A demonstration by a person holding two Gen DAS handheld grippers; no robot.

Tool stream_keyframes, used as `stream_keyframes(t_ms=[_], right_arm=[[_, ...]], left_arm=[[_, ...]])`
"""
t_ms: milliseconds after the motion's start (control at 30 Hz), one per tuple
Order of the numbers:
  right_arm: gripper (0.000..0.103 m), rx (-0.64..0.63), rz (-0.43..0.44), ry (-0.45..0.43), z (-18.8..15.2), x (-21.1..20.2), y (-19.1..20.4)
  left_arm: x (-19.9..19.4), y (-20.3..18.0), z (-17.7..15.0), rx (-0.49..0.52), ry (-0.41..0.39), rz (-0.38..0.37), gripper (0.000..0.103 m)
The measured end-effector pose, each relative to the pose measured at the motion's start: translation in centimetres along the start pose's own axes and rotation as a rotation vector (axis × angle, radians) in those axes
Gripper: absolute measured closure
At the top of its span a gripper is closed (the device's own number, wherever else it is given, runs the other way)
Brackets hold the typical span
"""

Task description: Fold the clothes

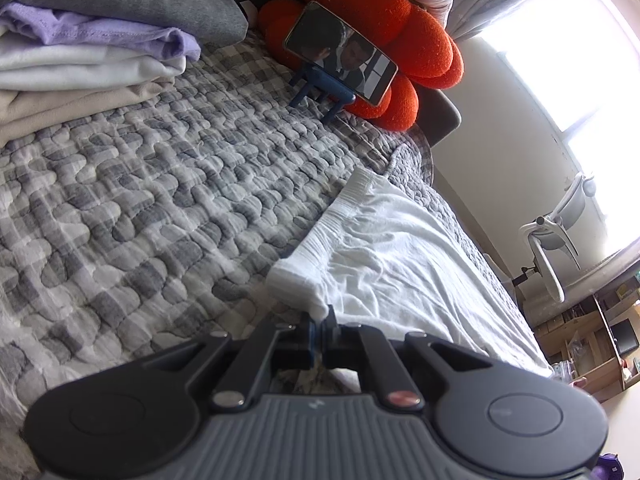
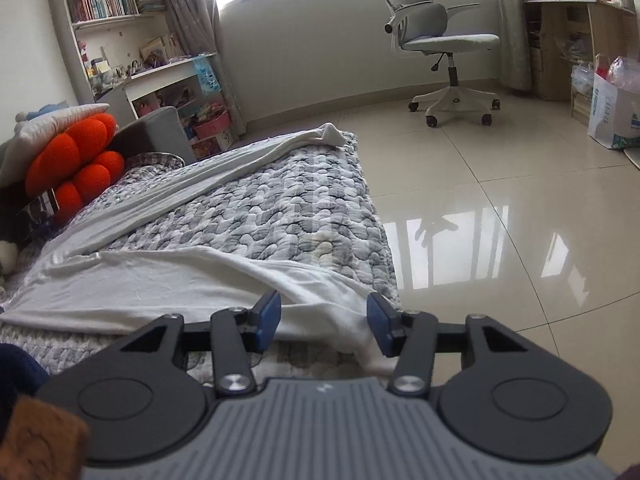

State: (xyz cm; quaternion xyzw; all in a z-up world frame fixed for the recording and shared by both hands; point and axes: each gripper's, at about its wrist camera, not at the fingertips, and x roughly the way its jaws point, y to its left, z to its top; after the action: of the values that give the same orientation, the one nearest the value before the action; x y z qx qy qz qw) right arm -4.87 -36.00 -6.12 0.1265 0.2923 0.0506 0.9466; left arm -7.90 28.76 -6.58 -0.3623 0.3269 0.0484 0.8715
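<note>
Left gripper clamped on the waistband corner of white trousers lying on the quilt. Right gripper jaws apart, straddling a trouser leg at the quilt's near edge. Risk: thin pinch slips, or the overhanging leg slides floorward. Long axis runs waistband to hems, legs splayed; far hem at the quilt's far corner.

Both grippers, left gripper and right gripper, are showing black linkages, blue pads, ribbed grey bodies, 2 silver screws.
</note>
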Motion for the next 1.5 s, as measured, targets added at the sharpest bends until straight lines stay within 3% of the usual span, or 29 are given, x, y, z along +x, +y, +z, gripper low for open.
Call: stream_keyframes(t_ms=[33,67,200,567,733,933,1033,1100,1167,1267,1300,1333,1500], right_arm=[[0.079,-0.034,-0.003,0.02,-0.2,0.2,0.4],[0.085,-0.068,-0.005,0.04,-0.4,0.3,0.8],[0.095,-0.124,0.007,0.062,-0.8,-0.7,1.2],[0.098,-0.262,-0.055,0.08,-1.2,-2.8,2.2],[0.097,-0.229,-0.029,0.057,-0.5,-3.1,2.0],[0.073,-0.144,-0.029,0.003,1.6,-2.7,0.3],[0.072,-0.269,-0.061,0.061,2.3,-0.5,0.4],[0.071,-0.317,-0.022,0.118,2.3,1.3,0.5],[0.07,-0.327,0.015,0.168,2.1,2.6,0.4],[0.07,-0.323,0.027,0.176,1.9,3.5,0.1],[0.081,-0.298,0.048,0.182,1.9,3.6,-0.2],[0.103,-0.286,0.069,0.189,2.0,3.6,-0.4],[0.103,-0.341,0.033,0.155,2.5,2.8,0.3]], left_arm=[[0.0,0.1,0.0,-0.002,0.001,-0.001,0.101],[0.0,0.2,0.0,-0.003,0.001,-0.002,0.101],[-0.2,0.2,0.1,0.0,0.0,-0.002,0.101],[-1.3,-0.5,0.5,-0.009,-0.03,-0.022,0.101],[-0.8,0.1,0.2,-0.008,-0.01,-0.009,0.101],[-0.1,0.6,0.0,-0.001,0.007,0.0,0.101],[0.0,0.5,0.0,0.0,0.007,0.003,0.1],[0.1,0.6,0.0,0.003,0.008,0.007,0.1],[0.2,0.9,0.0,-0.013,0.014,0.004,0.1],[0.3,1.1,-0.1,-0.023,0.019,0.004,0.1],[0.3,1.0,0.0,-0.019,0.018,0.005,0.1],[0.3,1.0,0.0,-0.016,0.018,0.005,0.1],[0.3,0.7,0.0,-0.004,0.013,0.005,0.1]])
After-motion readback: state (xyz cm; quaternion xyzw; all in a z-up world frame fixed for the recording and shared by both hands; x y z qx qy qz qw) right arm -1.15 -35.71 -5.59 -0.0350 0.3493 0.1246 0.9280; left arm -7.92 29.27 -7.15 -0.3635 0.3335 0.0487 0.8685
